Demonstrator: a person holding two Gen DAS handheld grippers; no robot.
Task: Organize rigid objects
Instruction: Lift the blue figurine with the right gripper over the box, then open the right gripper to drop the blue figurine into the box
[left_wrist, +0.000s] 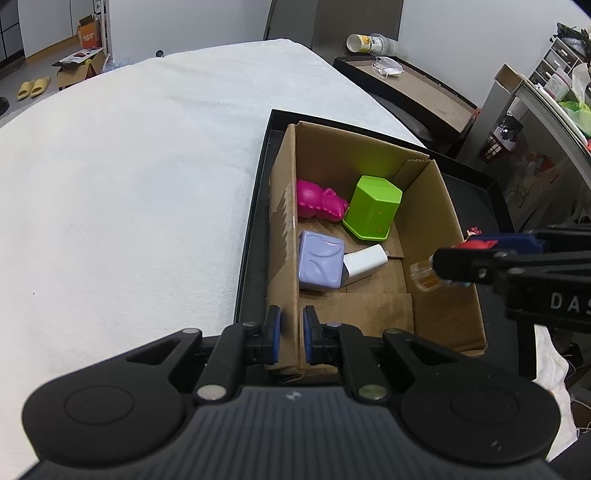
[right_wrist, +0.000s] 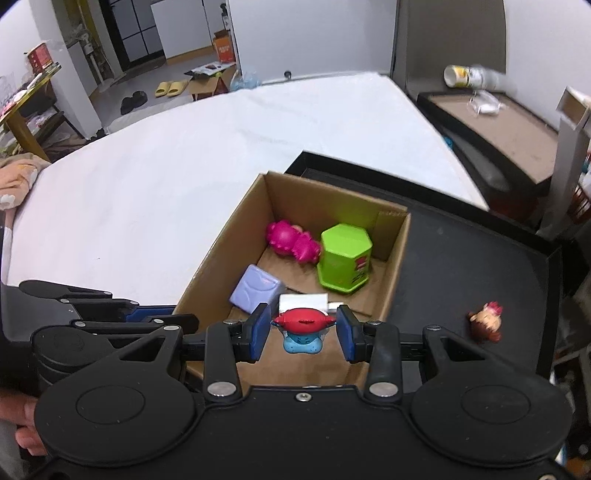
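Observation:
A cardboard box (left_wrist: 447, 236) (right_wrist: 221, 266) stands in a black tray (left_wrist: 255, 206) (right_wrist: 461, 266). Inside it lie a pink toy (left_wrist: 319, 201) (right_wrist: 293, 242), a green hexagonal container (left_wrist: 373, 206) (right_wrist: 343, 258), a lilac block (left_wrist: 319, 264) (right_wrist: 255, 288) and a white charger (left_wrist: 364, 264) (right_wrist: 303, 301). My left gripper (left_wrist: 291, 334) is shut on the box's left wall near its front corner. My right gripper (right_wrist: 303, 326) is shut on a red-and-blue figurine (right_wrist: 301, 328) and holds it above the box's front part; the figurine also shows in the left wrist view (left_wrist: 478, 243).
A small doll figure (right_wrist: 485, 325) lies on the tray right of the box. The tray sits on a white-covered table (left_wrist: 129, 184). A dark side table (right_wrist: 498, 122) with a tipped cup (right_wrist: 458, 75) stands at the far right.

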